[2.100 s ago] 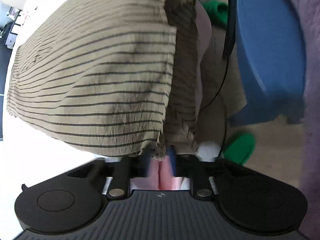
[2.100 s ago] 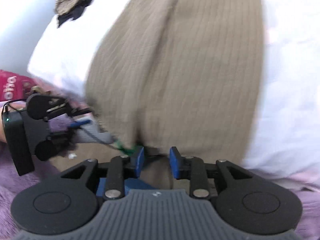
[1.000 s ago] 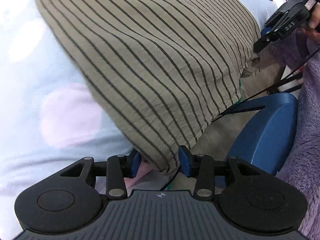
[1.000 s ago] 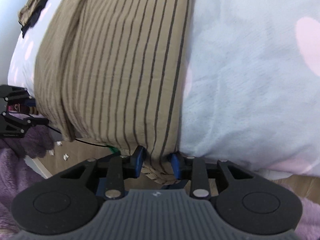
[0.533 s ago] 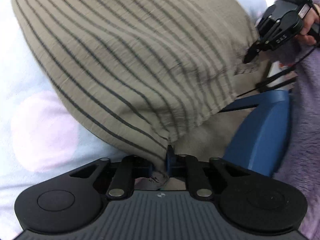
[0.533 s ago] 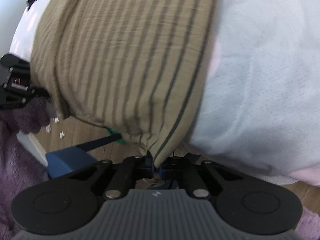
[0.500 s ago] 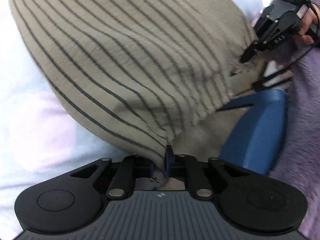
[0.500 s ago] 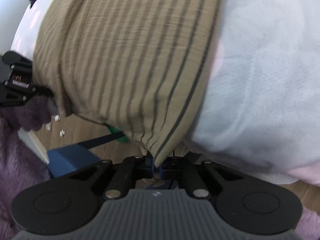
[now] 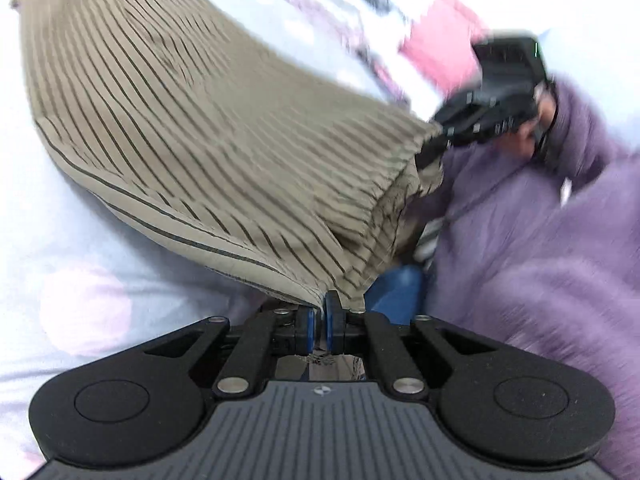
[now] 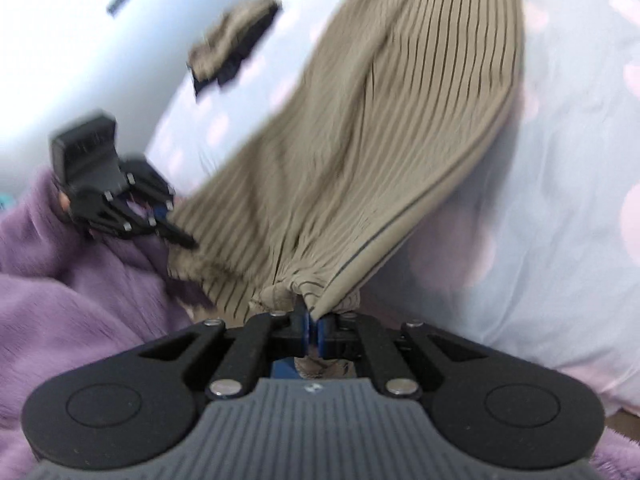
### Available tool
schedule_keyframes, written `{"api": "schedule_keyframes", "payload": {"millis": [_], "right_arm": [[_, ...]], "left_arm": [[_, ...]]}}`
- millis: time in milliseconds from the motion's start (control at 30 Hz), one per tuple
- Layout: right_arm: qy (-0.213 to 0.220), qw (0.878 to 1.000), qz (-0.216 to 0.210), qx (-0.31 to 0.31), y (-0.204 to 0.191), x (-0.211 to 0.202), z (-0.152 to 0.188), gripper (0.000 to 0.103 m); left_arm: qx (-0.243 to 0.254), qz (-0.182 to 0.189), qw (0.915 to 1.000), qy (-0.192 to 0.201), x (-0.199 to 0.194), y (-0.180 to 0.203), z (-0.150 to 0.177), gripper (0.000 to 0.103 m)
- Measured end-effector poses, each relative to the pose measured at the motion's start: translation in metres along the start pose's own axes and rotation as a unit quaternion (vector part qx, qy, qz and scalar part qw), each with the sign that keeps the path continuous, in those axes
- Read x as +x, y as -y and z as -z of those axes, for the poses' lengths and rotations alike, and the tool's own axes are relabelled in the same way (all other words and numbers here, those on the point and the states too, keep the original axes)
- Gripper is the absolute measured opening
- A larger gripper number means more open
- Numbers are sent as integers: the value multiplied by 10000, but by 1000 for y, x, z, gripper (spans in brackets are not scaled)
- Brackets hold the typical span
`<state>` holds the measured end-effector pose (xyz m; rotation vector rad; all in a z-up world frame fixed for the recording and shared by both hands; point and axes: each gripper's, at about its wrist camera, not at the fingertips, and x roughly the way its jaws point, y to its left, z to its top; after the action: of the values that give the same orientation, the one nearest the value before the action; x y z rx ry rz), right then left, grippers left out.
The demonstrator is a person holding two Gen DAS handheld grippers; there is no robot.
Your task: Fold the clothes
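Bed (image 9: pixel 60 216): a pale blue cover with pink dots is spread over it, and the far part of the garment is borne on it.
Garment (image 9: pixel 192 120): a tan cloth with thin dark stripes. 1 second ago its near edge hung over the side of the bed; that edge is now lifted clear and drawn up toward the person, while the far end remains flat on the cover. In the right wrist view the cloth (image 10: pixel 380 128) is seen gathered into pleats near the grip.
Person: a purple fleece sleeve (image 9: pixel 540 240) is seen on the right of the left view.
Second garment (image 10: pixel 232 44): a small tan and dark piece is noted far off on the bed, apart from the striped one.
Left gripper (image 9: pixel 321 320): 1 second ago the jaws stood apart around the hem; they are now closed, with 1 corner of the hem pinched between the blue pads.
Right gripper (image 10: pixel 313 326): the same change is recorded; the jaws are closed on the other corner.
Meaning for the task: both corners are judged secured and the fold begun. The raised edge is expected to be carried over the flat part; slipping of the thin cloth is the risk.
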<state>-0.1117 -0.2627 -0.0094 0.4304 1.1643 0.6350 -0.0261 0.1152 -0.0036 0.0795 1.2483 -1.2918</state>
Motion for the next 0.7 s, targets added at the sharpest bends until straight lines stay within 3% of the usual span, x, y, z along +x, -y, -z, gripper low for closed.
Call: {"api": "schedule_keyframes", "payload": {"millis": [133, 267, 500, 700], "right_arm": [[599, 9982, -83, 55, 1, -29, -11, 4], [1083, 9941, 28, 51, 7, -55, -32, 4], [1609, 9863, 329, 169, 29, -75, -89, 4], [1841, 9796, 775, 235, 55, -55, -140, 4]], "left_arm": [[-188, 235, 9951, 938, -33, -9, -7, 3], [-177, 35, 9891, 1463, -27, -12, -12, 3], [-99, -588, 9806, 1867, -79, -32, -57, 2], [-236, -1250, 9716, 1997, -74, -72, -111, 1]]}}
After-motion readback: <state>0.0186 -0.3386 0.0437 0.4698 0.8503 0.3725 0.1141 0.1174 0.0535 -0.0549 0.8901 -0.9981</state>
